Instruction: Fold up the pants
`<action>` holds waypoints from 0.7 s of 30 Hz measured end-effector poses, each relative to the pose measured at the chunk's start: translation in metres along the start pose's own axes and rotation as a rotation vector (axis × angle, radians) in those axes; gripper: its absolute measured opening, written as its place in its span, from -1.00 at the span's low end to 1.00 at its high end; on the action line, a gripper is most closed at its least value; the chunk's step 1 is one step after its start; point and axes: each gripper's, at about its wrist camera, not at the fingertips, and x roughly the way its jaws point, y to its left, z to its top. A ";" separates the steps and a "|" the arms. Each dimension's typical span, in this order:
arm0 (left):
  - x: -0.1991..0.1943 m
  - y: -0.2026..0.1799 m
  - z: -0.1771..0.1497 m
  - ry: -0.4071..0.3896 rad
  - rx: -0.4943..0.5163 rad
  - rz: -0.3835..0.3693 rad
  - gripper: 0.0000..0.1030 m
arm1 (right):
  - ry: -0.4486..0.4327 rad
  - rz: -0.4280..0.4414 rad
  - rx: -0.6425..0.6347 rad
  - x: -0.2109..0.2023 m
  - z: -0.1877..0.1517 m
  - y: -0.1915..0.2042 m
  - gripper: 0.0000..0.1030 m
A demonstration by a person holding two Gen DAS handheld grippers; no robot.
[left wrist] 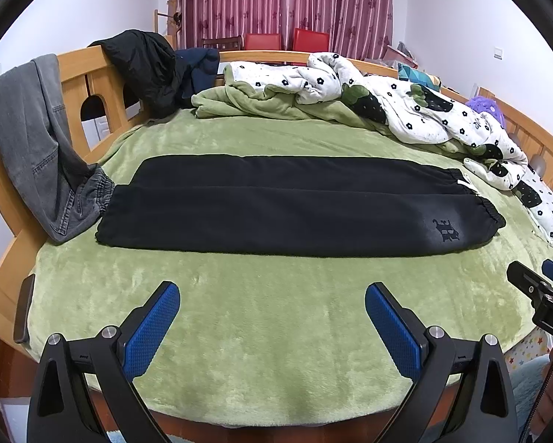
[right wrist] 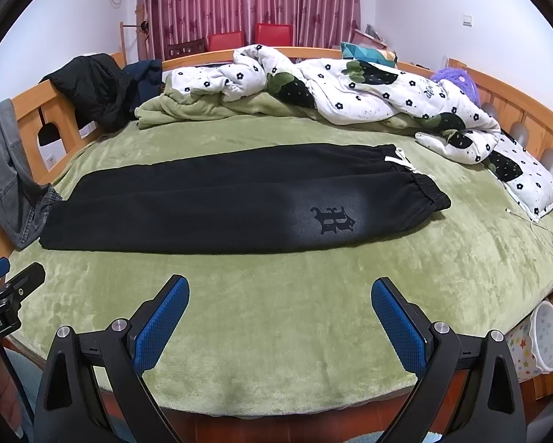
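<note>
Plush green blanket (left wrist: 239,332) covers a wooden-railed bed (left wrist: 80,70); black fleece pants (left wrist: 294,206) lie flat across it, legs together. Left gripper (left wrist: 272,317) and right gripper (right wrist: 280,312) hover spread wide, empty.

I am seeing bare green blanket (left wrist: 261,317) lying open between my 2 spread grippers and the black pants (left wrist: 287,210). Grey jeans (left wrist: 36,140) are crowding the pants' left end, touching it. A bunched floral quilt (right wrist: 368,92) is blocking the far side, and a white cable (right wrist: 542,229) is trailing at right.
</note>
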 end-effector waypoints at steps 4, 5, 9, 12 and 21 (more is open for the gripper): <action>0.000 0.000 0.000 0.000 0.001 -0.001 0.97 | -0.001 0.000 0.003 -0.001 0.000 -0.001 0.90; 0.000 0.000 0.001 0.000 0.001 -0.002 0.97 | -0.001 -0.001 0.001 -0.001 0.000 -0.001 0.90; -0.001 -0.001 0.000 -0.001 0.001 -0.009 0.97 | -0.002 -0.003 0.000 -0.001 0.000 -0.001 0.90; -0.001 -0.001 -0.001 0.004 -0.001 -0.008 0.97 | -0.005 -0.009 -0.001 -0.001 0.000 -0.001 0.90; -0.002 0.002 0.006 0.020 -0.025 -0.043 0.97 | -0.010 -0.025 0.004 -0.002 0.002 -0.003 0.90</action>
